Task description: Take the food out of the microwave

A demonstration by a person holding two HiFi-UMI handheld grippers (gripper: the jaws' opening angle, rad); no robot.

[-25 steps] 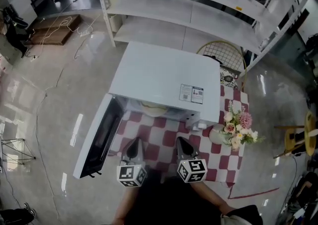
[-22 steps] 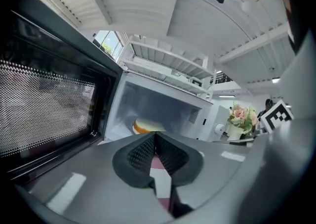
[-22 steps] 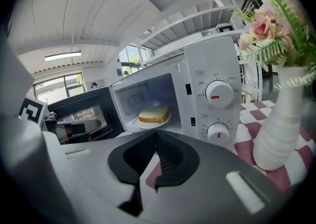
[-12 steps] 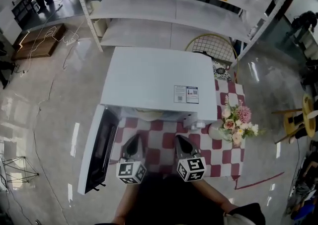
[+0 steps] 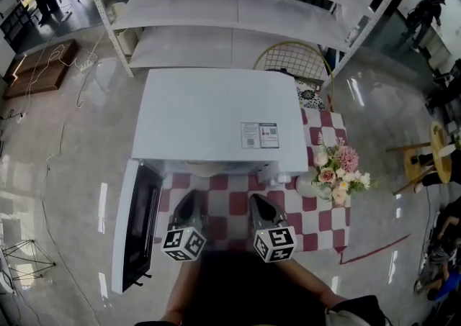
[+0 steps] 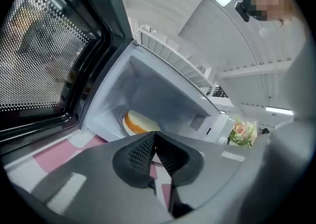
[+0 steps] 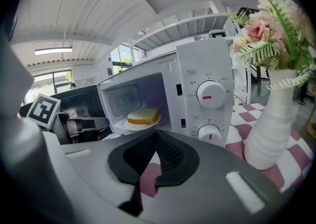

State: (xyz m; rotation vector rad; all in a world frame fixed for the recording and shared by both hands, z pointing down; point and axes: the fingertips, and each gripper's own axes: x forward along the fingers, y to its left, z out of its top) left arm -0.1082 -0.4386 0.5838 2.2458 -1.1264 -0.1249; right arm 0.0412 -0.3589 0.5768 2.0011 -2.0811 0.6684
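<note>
A white microwave (image 5: 216, 112) stands on a red-and-white checked cloth with its door (image 5: 137, 220) swung open to the left. Inside, a slice of bread (image 7: 143, 115) lies on a white plate (image 7: 129, 126); the left gripper view shows the bread (image 6: 138, 120) too. My left gripper (image 5: 191, 198) is shut and empty just in front of the cavity, short of the plate. Its jaws (image 6: 154, 135) meet with nothing between them. My right gripper (image 5: 258, 200) hovers beside it, in front of the control panel (image 7: 210, 104). Its jaws (image 7: 157, 133) are shut on nothing.
A white vase of pink flowers (image 5: 335, 173) stands on the cloth right of the microwave, close beside my right gripper (image 7: 269, 129). The open door (image 6: 44, 55) walls off the left side. Metal shelving (image 5: 238, 8) stands behind the table.
My left gripper has edged toward the microwave opening and rolled slightly. The right gripper has stayed almost still. The head view has shifted, so the microwave sits more to the left.
</note>
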